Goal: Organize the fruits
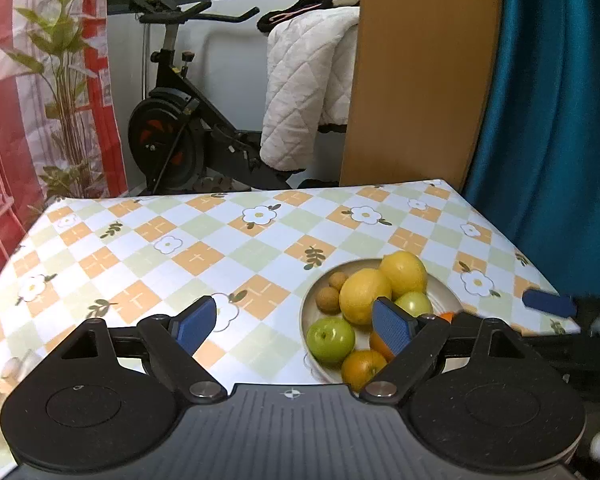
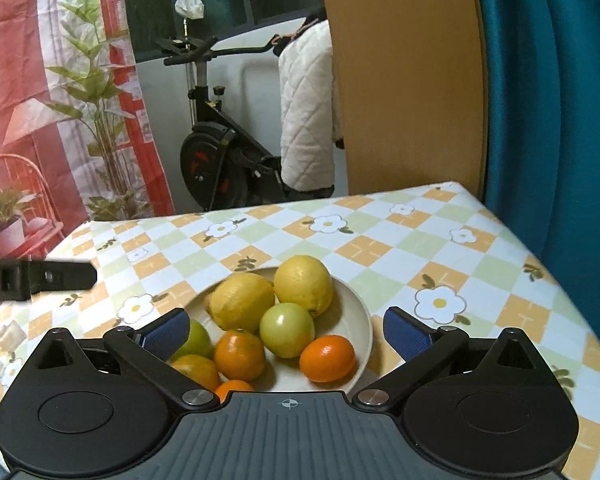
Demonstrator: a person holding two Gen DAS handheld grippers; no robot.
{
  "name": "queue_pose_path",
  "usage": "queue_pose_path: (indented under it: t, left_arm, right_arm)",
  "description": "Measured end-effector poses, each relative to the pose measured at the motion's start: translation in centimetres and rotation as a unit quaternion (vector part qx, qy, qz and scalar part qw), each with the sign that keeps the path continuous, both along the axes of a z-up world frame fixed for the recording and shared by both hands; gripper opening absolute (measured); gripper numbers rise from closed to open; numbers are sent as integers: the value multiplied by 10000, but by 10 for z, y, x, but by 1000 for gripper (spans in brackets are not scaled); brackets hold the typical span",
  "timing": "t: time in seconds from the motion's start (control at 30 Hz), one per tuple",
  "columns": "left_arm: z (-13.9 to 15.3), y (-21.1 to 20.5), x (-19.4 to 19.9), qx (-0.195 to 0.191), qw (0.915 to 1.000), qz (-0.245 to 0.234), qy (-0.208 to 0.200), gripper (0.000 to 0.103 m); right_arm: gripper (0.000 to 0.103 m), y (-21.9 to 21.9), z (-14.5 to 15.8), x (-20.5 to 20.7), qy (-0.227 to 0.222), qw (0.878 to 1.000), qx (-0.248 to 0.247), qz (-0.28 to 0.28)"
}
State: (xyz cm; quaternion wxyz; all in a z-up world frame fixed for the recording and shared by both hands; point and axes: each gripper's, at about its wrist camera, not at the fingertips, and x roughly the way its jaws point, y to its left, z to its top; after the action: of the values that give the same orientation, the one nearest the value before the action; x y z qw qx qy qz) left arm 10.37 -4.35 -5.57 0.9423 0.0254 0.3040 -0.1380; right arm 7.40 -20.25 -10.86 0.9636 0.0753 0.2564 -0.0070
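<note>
A cream plate point(image 1: 305, 312) point(image 2: 363, 312) sits on the checked floral tablecloth point(image 1: 172, 248). It holds two lemons point(image 1: 364, 294) point(image 2: 304, 284), green apples point(image 1: 331, 338) point(image 2: 286, 330), oranges point(image 1: 362, 366) point(image 2: 327, 358) and small brown fruits point(image 1: 329, 299). My left gripper point(image 1: 294, 312) is open and holds nothing; it hovers over the plate's left edge, its right pad point(image 1: 392, 326) in front of the fruit. My right gripper point(image 2: 284, 320) is wide open above the plate's near side, its jaws either side of the pile, touching none of it. In the left wrist view one of its blue pads point(image 1: 548, 303) shows at the right.
The left gripper's black finger point(image 2: 40, 278) reaches in from the left edge of the right wrist view. Behind the table's far edge stand an exercise bike point(image 1: 172, 136), a white quilted jacket point(image 1: 300, 88), a wooden panel point(image 1: 420, 80) and a teal curtain point(image 1: 560, 120).
</note>
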Motion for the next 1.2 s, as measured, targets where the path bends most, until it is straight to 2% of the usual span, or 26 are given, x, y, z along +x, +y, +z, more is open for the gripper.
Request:
queue_pose_path:
  t: [0.33, 0.53, 0.93, 1.2]
  left_arm:
    - [26, 36, -42, -116, 9993, 301, -208, 91]
    - [35, 50, -57, -131, 9982, 443, -377, 91]
    - [42, 52, -62, -195, 9965, 643, -505, 91]
    - [38, 54, -63, -347, 9967, 596, -428, 93]
  right_arm:
    - [102, 39, 46, -33, -98, 9999, -91, 105]
    - [102, 61, 60, -44, -156, 9994, -226, 192]
    - [102, 60, 61, -47, -103, 9995, -229, 175]
    - [102, 54, 60, -48, -87, 9997, -192, 138]
